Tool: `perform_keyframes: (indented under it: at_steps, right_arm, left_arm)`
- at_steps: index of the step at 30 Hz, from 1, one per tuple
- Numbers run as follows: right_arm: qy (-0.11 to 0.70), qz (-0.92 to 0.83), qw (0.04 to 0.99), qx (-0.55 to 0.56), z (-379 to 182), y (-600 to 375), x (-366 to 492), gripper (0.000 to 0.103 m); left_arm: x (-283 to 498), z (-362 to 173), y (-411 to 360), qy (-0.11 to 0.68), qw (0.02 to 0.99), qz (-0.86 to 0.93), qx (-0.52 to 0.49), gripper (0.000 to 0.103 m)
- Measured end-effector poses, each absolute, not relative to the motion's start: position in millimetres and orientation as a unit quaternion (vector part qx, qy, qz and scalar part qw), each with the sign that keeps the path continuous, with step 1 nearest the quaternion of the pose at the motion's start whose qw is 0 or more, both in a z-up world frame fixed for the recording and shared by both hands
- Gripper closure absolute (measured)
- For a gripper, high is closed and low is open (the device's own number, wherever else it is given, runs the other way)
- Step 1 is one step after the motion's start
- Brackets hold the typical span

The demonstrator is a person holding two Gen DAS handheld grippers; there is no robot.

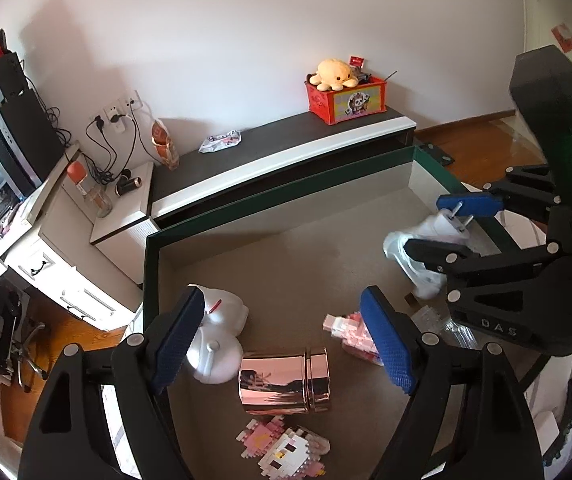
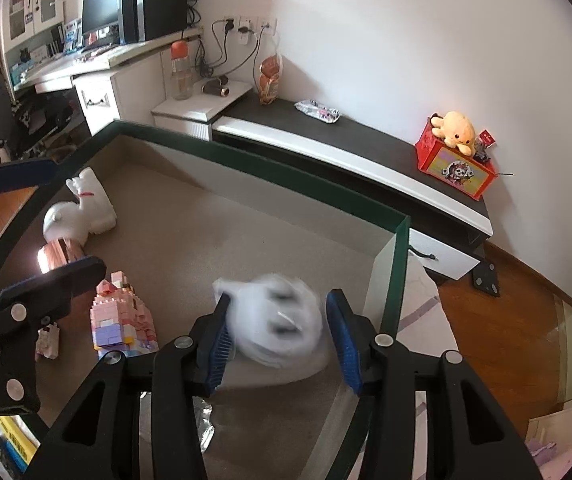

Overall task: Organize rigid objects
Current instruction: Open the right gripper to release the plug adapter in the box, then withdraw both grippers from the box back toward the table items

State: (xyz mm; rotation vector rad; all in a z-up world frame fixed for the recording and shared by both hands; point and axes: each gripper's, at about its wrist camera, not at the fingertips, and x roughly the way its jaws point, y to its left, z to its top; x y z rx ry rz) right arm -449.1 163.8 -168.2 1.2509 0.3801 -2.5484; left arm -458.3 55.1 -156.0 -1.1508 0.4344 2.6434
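Left gripper (image 1: 282,344): our jaws stand apart over the rose-gold canister (image 1: 284,384), lying on the table (image 1: 286,248) beside a white figurine (image 1: 222,336). Right gripper (image 2: 278,340): jaws clamp a blurred white bagged object (image 2: 274,324), presumably for relocation.

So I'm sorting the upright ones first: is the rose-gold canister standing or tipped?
Tipped: the rose-gold canister lies on its side on the tray.

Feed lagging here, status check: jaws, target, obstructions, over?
Left gripper open above rose-gold canister, jaws empty. Right gripper around white bagged item, blurred, grip unclear. White figurine beside canister.
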Motion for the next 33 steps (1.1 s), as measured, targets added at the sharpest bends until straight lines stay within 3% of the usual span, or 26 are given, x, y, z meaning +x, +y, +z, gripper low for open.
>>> perform_keyframes:
  at_steps: [1,3,7,9,13,20,23,33]
  right_arm:
    - [0.126,-0.883,0.139,0.430,-166.2,164.0,-447.0,0.055]
    - [0.121,-0.887,0.137,0.424,-161.6,164.9,-443.1,0.037]
    - [0.114,-0.895,0.139,0.408,-150.2,166.1,-430.6,0.031]
    - [0.109,-0.899,0.139,0.402,-144.1,167.0,-422.0,0.023]
    - [0.105,-0.906,0.139,0.385,-131.1,169.2,-397.7,0.022]
    - [0.078,-0.931,0.128,0.334,-105.9,185.9,-335.1,0.014]
    - [0.075,-0.941,0.119,0.309,-96.5,191.5,-301.9,0.000]
    - [0.049,-0.970,0.102,0.213,-79.8,195.8,-175.4,0.000]
  left_arm:
    - [-455.4,-154.5,55.4,0.148,0.113,0.901,-0.391,0.019]
    - [-450.3,-150.1,54.6,0.147,0.113,0.903,-0.388,0.018]
    - [-438.4,-140.3,52.7,0.146,0.112,0.906,-0.380,0.015]
    - [-429.1,-133.4,51.3,0.144,0.110,0.909,-0.375,0.013]
    - [-405.8,-119.2,48.3,0.140,0.105,0.917,-0.359,0.002]
    - [-338.1,-94.6,39.1,0.124,0.075,0.944,-0.297,0.000]
    - [-308.3,-85.8,33.0,0.102,0.068,0.954,-0.275,0.000]
    - [-183.4,-78.0,17.9,0.057,0.046,0.976,-0.204,0.000]
